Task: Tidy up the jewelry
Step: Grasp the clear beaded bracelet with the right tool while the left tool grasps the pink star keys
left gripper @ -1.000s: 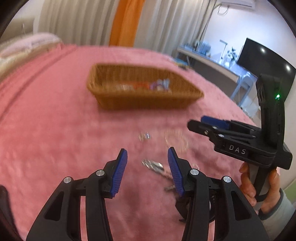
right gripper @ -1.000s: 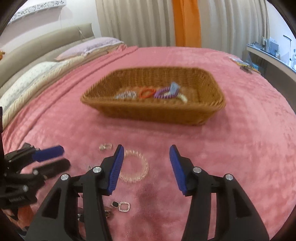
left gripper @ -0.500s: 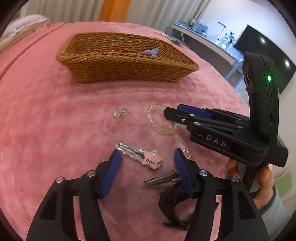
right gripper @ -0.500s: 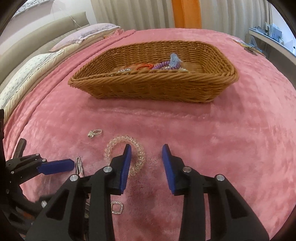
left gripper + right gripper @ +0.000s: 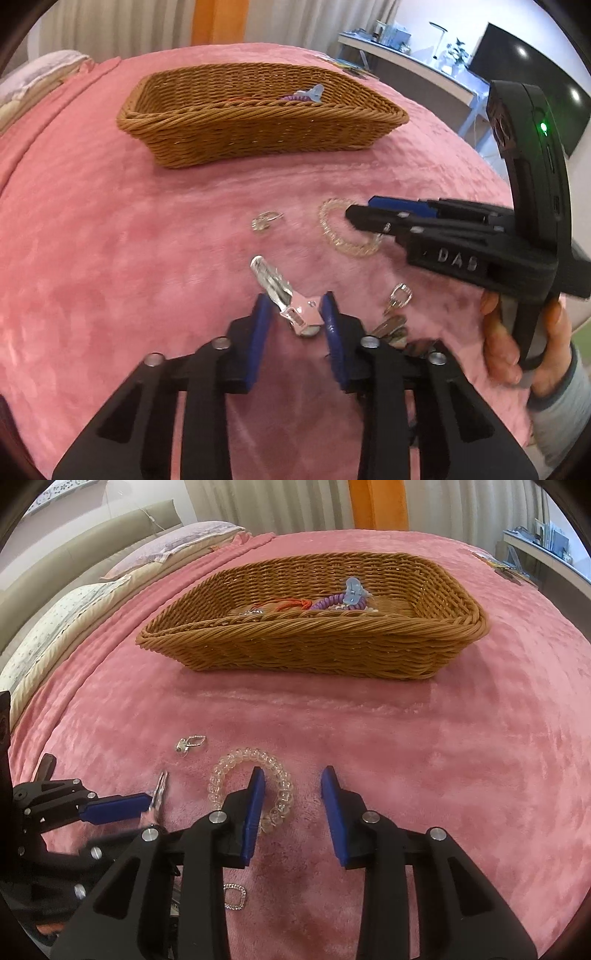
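The left hand-held gripper (image 5: 295, 317) is spread around a pink-headed key (image 5: 291, 308) on the bed (image 5: 110, 258). The right hand-held gripper (image 5: 291, 794), marked "DAS", straddles the clear bead bracelet (image 5: 251, 786), seemingly not yet pinching. A silver earring (image 5: 190, 743) lies before the wicker basket (image 5: 314, 646).

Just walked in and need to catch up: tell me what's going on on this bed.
A person is sorting jewelry on a pink blanket with two handheld claws. The left claw is open around a pink-headed key. The right claw is open over a clear beaded bracelet, one finger inside its loop. A wicker basket behind already holds hair ties.
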Demonstrator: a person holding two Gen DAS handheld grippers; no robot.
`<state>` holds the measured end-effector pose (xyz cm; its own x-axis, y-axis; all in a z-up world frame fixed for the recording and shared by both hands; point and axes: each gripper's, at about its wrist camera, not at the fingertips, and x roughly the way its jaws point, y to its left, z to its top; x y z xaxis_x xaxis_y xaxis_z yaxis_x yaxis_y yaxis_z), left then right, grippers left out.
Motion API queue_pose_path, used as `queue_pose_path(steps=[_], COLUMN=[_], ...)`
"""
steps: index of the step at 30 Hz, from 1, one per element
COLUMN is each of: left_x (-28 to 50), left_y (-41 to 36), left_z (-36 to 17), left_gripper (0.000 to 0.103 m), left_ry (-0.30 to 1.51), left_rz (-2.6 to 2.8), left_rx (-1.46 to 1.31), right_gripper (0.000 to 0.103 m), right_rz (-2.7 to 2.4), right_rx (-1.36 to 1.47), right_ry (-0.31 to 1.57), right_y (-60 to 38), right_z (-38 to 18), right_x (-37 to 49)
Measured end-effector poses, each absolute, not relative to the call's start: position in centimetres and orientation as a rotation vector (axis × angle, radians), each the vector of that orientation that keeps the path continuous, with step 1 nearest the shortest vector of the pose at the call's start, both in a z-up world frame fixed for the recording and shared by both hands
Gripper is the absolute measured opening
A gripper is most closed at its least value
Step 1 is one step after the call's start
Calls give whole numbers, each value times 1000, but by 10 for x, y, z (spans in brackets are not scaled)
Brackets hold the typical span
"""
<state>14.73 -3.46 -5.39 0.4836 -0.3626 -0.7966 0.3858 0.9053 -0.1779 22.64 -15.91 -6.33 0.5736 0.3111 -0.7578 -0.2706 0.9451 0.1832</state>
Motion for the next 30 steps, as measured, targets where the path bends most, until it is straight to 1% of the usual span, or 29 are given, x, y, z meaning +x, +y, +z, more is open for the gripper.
queue_pose_path(steps=[3, 9, 10, 12, 14, 20, 22, 23, 24, 26, 30], left_x=[145, 140, 140, 140, 139, 137, 137, 136, 136, 135, 132], left_y=[-29, -17, -18, -21, -26, -36, -36, -35, -35, -32, -29], left_z=[-53, -53, -53, -53, -53, -56, -57, -57, -57, -57, -55], left_gripper=[22, 21, 22, 30, 33, 33, 31, 25, 22, 22, 21], left_ry=[958, 953, 953, 947, 934, 898, 893, 888, 884, 877, 861], left_rz=[-463, -460, -457, -456, -447, -407, -402, -397, -393, -398, -403], left_rx=[54, 18, 14, 11, 25, 64, 65, 67, 66, 52, 37], right_gripper=[29, 29, 29, 29, 30, 30, 29, 22, 12, 9, 8], right_rz=[342, 336, 336, 337, 338, 310, 295, 291, 298, 316, 345], right_rx=[50, 42, 42, 43, 45, -9, -41, -61, -73, -101, -74], right_ry=[896, 890, 889, 888, 887, 875, 864, 854, 847, 834, 832], right_y=[-161, -160, -160, -160, -160, -152, -146, -143, -141, -135, -141], right_z=[-64, -64, -64, -64, -64, -64, -64, -64, -63, -63, -61], right_x=[226, 225, 225, 224, 224, 221, 218, 215, 214, 209, 209])
